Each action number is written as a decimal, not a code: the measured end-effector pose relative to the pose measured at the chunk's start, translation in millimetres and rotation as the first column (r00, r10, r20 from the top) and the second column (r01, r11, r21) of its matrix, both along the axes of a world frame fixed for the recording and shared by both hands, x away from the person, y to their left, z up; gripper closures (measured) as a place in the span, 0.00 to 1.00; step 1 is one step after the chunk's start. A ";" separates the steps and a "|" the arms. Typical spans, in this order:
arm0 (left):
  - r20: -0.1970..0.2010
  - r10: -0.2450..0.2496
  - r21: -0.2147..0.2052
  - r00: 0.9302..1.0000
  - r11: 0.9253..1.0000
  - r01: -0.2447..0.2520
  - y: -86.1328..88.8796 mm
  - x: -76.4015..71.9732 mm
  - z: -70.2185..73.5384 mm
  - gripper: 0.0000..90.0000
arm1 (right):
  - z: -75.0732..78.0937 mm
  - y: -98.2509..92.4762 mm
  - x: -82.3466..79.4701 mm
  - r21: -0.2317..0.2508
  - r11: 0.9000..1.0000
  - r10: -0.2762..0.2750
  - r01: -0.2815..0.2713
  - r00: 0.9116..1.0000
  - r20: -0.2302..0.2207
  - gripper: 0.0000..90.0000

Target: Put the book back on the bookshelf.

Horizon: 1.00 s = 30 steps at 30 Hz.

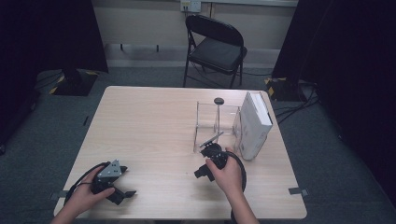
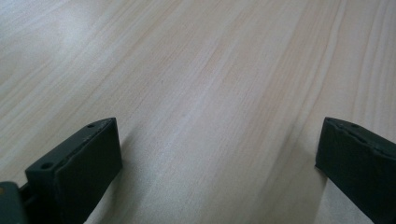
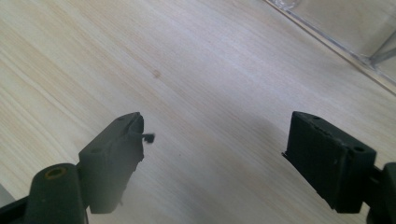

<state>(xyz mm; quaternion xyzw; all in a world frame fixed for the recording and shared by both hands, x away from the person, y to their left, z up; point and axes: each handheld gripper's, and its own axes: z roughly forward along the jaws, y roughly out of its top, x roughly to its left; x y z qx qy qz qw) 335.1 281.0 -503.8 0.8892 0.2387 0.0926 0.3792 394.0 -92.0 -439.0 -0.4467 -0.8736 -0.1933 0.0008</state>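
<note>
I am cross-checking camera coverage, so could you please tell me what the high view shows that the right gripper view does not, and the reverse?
High view alone: the folding chair, the white box, the whole clear stand and the left gripper at the near edge. Right gripper view alone: its open, empty black jaws close up and a small dark spot in the wood. Both: the wooden table and part of that clear stand.

Beyond my wooden table (image 1: 154,121) stood a black folding chair (image 1: 215,46) on grey carpet (image 1: 140,74) — pale wall (image 1: 140,23) behind, dark curtains (image 1: 51,32) either side.
</note>
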 end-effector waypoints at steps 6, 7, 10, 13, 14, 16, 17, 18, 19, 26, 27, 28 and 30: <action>0.001 0.000 0.001 1.000 1.000 0.000 0.1 0.0 0.0 0.00 | -4.1 6.4 -1.1 0.014 1.000 0.001 -0.001 1.000 -0.007 0.21; 0.000 0.000 0.000 1.000 1.000 0.000 0.0 0.0 0.0 0.00 | -4.3 7.8 -1.8 0.010 1.000 -0.005 0.005 1.000 -0.021 0.21; 0.000 0.000 0.001 1.000 1.000 0.000 0.1 0.0 0.0 0.00 | -8.9 10.9 -2.1 0.019 1.000 0.020 -0.020 1.000 -0.009 0.21; 0.000 0.000 0.000 1.000 1.000 0.000 0.0 0.0 0.0 0.00 | -11.6 15.3 -3.7 0.021 1.000 0.022 -0.022 1.000 -0.013 0.21; 0.000 0.000 0.000 1.000 1.000 0.000 0.0 0.0 0.0 0.00 | -12.4 16.5 -4.1 0.021 1.000 0.024 -0.024 1.000 -0.016 0.21; 0.001 0.000 0.001 1.000 1.000 0.000 0.1 0.0 0.0 0.00 | -13.7 18.4 -4.8 0.018 1.000 0.026 -0.026 0.999 -0.020 0.21; 0.000 0.000 0.000 1.000 1.000 0.000 0.0 0.0 0.0 0.00 | -15.3 18.5 -4.1 0.023 0.999 0.044 -0.044 0.999 -0.005 0.21; 0.000 0.000 0.001 1.000 1.000 0.000 0.1 0.0 0.0 0.00 | -15.4 20.1 -4.5 0.024 0.999 0.035 -0.035 0.999 -0.012 0.21; 0.000 0.000 0.000 1.000 1.000 0.000 0.0 0.0 0.0 0.00 | -15.6 21.1 -4.6 0.024 0.999 0.037 -0.037 0.999 -0.013 0.21; 0.000 0.000 0.001 1.000 1.000 0.000 0.1 0.0 0.0 0.00 | -17.4 29.2 -5.4 0.027 0.998 0.059 -0.059 0.998 -0.013 0.21; 0.000 0.001 0.001 1.000 1.000 -0.001 0.1 0.0 0.0 0.00 | -17.6 31.2 -6.5 0.019 0.999 0.050 -0.050 0.999 -0.017 0.21; 0.000 0.000 0.001 1.000 1.000 0.000 0.0 0.0 0.0 0.00 | -18.3 32.7 -7.0 0.018 0.998 0.060 -0.060 0.998 -0.016 0.21; 0.000 0.000 0.001 1.000 1.000 0.000 0.0 0.0 0.0 0.00 | -19.3 35.1 -8.1 0.018 0.998 0.060 -0.060 0.998 -0.013 0.21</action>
